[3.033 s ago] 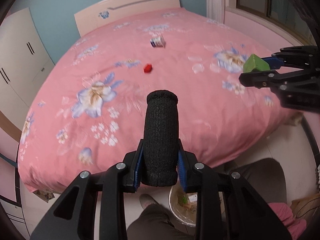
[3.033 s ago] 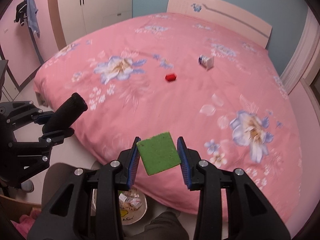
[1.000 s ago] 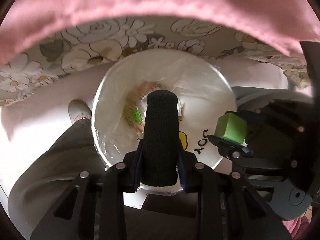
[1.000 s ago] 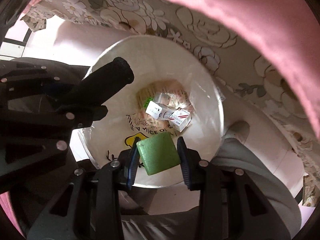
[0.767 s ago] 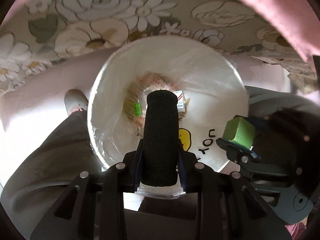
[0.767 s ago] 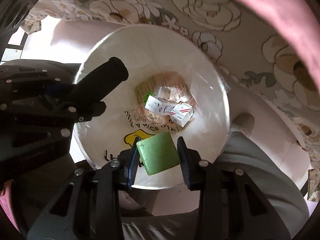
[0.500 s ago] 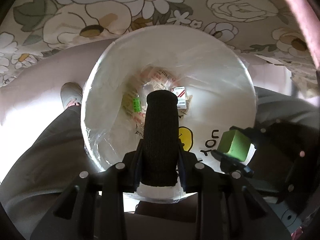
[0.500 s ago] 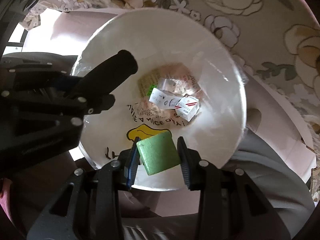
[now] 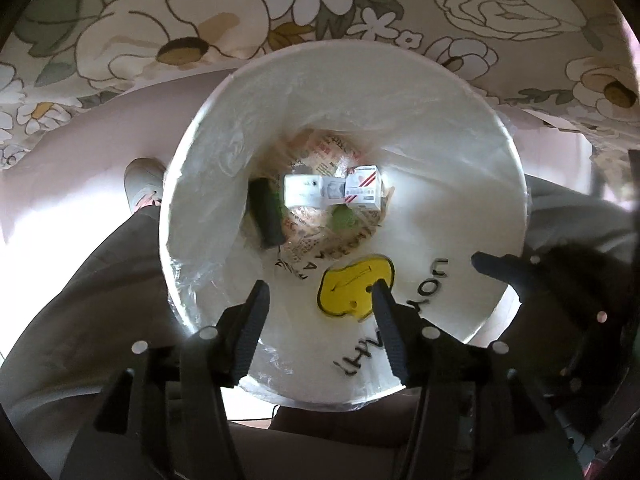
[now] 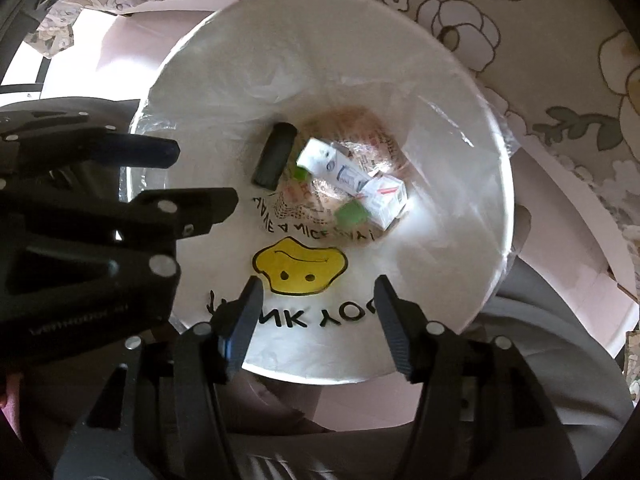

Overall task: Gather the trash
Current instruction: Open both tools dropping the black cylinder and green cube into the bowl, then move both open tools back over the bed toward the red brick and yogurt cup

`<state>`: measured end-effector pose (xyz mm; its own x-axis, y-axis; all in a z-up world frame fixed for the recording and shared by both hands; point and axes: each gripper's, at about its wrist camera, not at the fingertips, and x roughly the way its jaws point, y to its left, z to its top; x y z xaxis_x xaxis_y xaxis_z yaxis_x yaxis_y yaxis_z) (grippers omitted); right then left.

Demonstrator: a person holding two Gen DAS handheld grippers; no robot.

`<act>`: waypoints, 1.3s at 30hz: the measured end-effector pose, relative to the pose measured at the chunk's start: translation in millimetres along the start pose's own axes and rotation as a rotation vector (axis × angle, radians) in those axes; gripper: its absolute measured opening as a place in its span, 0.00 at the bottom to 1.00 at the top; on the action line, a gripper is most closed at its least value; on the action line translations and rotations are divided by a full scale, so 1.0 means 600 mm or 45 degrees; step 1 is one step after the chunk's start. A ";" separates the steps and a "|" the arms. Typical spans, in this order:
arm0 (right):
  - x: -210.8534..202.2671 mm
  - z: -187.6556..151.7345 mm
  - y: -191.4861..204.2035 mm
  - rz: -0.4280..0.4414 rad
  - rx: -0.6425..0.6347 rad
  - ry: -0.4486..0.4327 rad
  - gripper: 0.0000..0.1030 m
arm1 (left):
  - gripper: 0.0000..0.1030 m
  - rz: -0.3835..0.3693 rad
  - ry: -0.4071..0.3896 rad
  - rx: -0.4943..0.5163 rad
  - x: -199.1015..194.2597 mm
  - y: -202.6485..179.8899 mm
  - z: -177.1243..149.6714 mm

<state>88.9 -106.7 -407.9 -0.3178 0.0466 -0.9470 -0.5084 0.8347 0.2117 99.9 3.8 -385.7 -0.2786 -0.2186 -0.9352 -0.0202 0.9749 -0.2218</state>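
Hovering over white bin [image 9: 460, 128]: left tongs [image 9: 320, 292] & right tongs [image 10: 318, 290], both just opened, nothing between; black roll [image 9: 266, 216] & green block [image 10: 351, 213] lie at bin bottom.

This looks like a home: a flowery bedsheet [image 9: 224, 12] hangs beside a small white trash bin [image 9: 472, 128].
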 end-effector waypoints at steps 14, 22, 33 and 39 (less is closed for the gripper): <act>-0.041 -0.017 0.002 -0.048 -0.009 -0.085 0.57 | 0.55 0.035 -0.081 0.057 -0.049 -0.008 -0.024; -0.092 -0.038 0.014 -0.123 -0.036 -0.159 0.57 | 0.61 0.107 -0.217 0.129 -0.109 -0.032 -0.057; -0.221 -0.075 0.008 -0.221 -0.039 -0.349 0.68 | 0.82 0.174 -0.501 0.166 -0.258 -0.058 -0.094; -0.320 -0.097 -0.005 -0.270 -0.032 -0.525 0.72 | 0.87 0.167 -0.661 0.180 -0.352 -0.073 -0.107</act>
<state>104.5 -150.1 -212.8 0.1373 0.0949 -0.9860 -0.5484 0.8362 0.0041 98.1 10.2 -161.1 0.2407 -0.1232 -0.9627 0.1220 0.9879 -0.0959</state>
